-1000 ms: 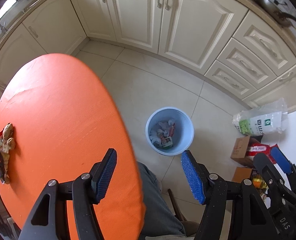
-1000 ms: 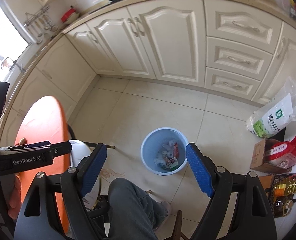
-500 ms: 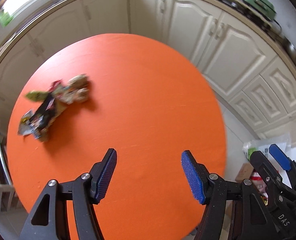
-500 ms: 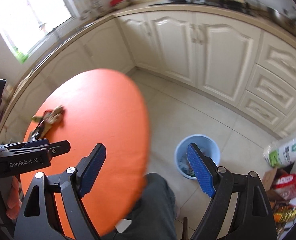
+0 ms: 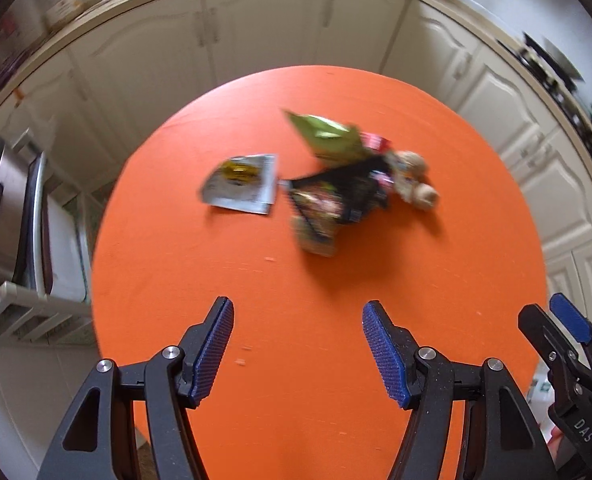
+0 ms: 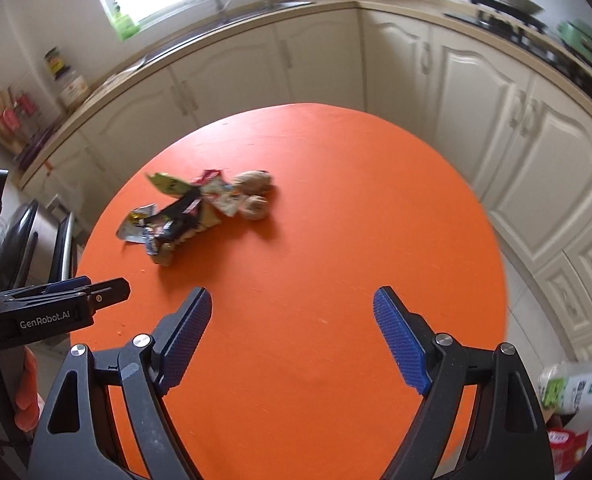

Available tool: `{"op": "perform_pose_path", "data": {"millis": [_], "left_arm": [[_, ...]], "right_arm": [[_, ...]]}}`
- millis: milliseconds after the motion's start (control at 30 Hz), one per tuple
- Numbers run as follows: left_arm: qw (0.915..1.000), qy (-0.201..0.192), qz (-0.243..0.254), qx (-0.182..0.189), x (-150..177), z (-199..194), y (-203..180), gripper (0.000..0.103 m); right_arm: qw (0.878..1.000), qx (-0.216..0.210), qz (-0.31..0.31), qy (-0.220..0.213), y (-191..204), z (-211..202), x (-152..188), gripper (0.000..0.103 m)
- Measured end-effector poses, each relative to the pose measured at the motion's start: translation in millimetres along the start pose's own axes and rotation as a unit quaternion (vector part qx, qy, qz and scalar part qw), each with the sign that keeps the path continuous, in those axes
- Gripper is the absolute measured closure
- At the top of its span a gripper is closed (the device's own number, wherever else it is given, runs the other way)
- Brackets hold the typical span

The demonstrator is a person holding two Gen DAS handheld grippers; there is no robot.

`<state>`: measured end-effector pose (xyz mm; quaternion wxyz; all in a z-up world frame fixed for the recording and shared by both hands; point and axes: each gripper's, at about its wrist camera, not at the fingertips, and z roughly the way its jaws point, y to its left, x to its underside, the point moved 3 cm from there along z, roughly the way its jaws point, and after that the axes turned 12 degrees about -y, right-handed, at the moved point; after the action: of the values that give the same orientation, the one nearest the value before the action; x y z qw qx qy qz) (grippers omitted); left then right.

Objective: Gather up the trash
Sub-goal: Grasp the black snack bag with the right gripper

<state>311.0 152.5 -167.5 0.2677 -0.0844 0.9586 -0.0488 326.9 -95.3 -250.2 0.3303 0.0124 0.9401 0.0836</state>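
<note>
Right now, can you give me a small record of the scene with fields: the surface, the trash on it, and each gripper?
surface: round orange table
trash: pile of crumpled wrappers, with a silver packet lying flat beside it
other item: two walnut-like lumps at the edge of the pile
left gripper: open, empty, above the table, short of the trash
right gripper: open, empty, above the table
</note>
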Motion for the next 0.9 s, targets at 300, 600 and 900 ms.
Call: {"op": "perform_pose_path", "data": {"millis": [300, 600, 900], "left_arm": [[0.9956, 0.008, -0.092, -0.021, -24, 21, 92, 0.040], [0.9909, 0.024, -0.132, -0.009, -50, 68, 125, 0.040], [0.9914, 0.042, -0.124, 0.005, -63, 105, 102, 0.040]], "right_arm": [[0.996, -0.043, -0.053, 0.058, 84, 84, -19, 0.020], [0.993, -0.048, -0.028, 0.107, 97, 147, -33, 0.040], [0.991, -0.080, -0.001, 0.109, 89, 150, -41, 0.086]]}}
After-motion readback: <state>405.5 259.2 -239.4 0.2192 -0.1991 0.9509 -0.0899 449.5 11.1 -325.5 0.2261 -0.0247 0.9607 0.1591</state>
